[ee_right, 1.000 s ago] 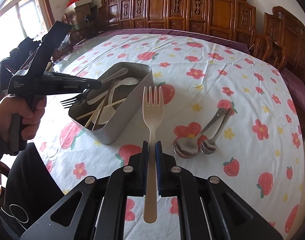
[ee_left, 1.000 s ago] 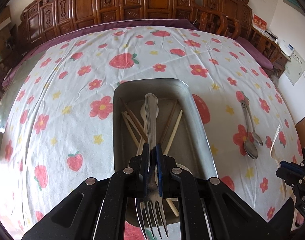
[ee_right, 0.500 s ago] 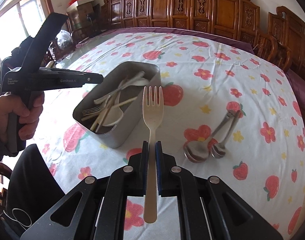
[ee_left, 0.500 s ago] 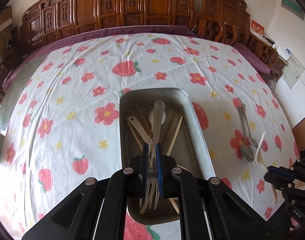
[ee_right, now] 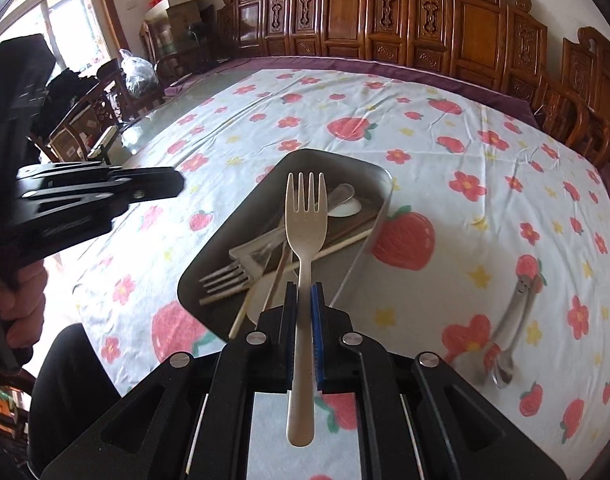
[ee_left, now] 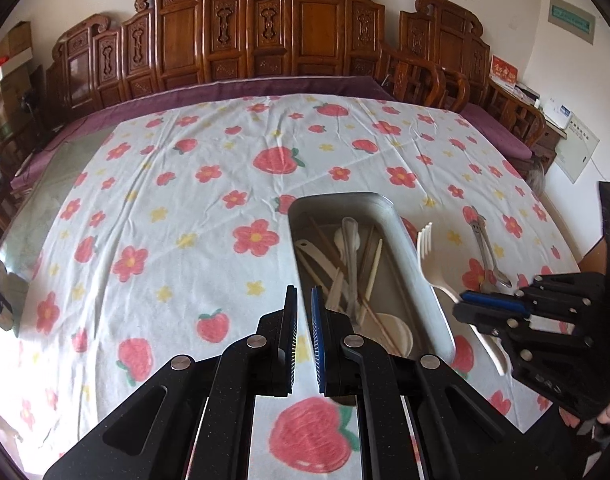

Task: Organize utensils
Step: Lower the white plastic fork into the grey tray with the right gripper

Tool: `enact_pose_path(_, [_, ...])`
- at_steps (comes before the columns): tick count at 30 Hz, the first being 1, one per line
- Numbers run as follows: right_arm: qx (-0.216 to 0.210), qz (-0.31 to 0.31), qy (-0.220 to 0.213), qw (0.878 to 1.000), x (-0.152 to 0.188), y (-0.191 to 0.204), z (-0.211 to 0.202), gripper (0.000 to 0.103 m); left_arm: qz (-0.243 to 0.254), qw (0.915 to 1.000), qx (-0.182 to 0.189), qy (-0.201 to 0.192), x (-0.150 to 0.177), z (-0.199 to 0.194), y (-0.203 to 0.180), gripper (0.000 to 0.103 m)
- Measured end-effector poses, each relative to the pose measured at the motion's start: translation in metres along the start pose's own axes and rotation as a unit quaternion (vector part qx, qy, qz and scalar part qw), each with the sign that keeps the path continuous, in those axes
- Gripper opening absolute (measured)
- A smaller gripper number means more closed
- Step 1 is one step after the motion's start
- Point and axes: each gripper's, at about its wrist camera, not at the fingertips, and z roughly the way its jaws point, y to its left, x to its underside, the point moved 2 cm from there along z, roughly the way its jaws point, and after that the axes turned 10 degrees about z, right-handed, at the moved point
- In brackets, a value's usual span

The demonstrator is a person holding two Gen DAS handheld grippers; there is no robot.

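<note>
A grey metal tray (ee_left: 421,276) (ee_right: 225,240) on the flowered tablecloth holds a metal fork (ee_right: 229,276), chopsticks, and cream plastic utensils. My left gripper (ee_left: 304,300) is empty, its jaws slightly apart, to the left of the tray's near end; it also shows in the right wrist view (ee_right: 177,184). My right gripper (ee_right: 304,296) is shut on a cream plastic fork (ee_right: 306,216) (ee_left: 429,256), held above the tray's near end with tines pointing away. It also shows in the left wrist view (ee_left: 465,304), just right of the tray.
Two metal spoons (ee_right: 513,320) (ee_left: 489,252) lie together on the cloth right of the tray. Carved wooden chairs (ee_left: 265,28) ring the far side of the table. Boxes and bags (ee_right: 173,8) stand at the far left of the room.
My left gripper let go of the metal fork into the tray, opened a little and moved left off the tray. My right gripper carried the cream fork left, over the tray.
</note>
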Motion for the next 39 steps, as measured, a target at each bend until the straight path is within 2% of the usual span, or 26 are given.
enact_pose_path(11, [0.014,0.028,0.014,0.999,-0.018,0.006,0.044,0.008,0.004,0.9996,-0.022,-0.020,0.020,-0.017,0.026,0.006])
enact_pose_path(21, [0.042,0.028,0.027,0.998,-0.027,0.005,0.067,0.008,-0.015,0.9997,-0.010,-0.018,0.037,-0.014,0.035,0.007])
enact_pose_path(39, [0.031,0.040,0.005,0.999,-0.051,0.012,0.056,0.009,-0.018,0.9994,-0.010,-0.029,0.042,-0.016,0.035,0.008])
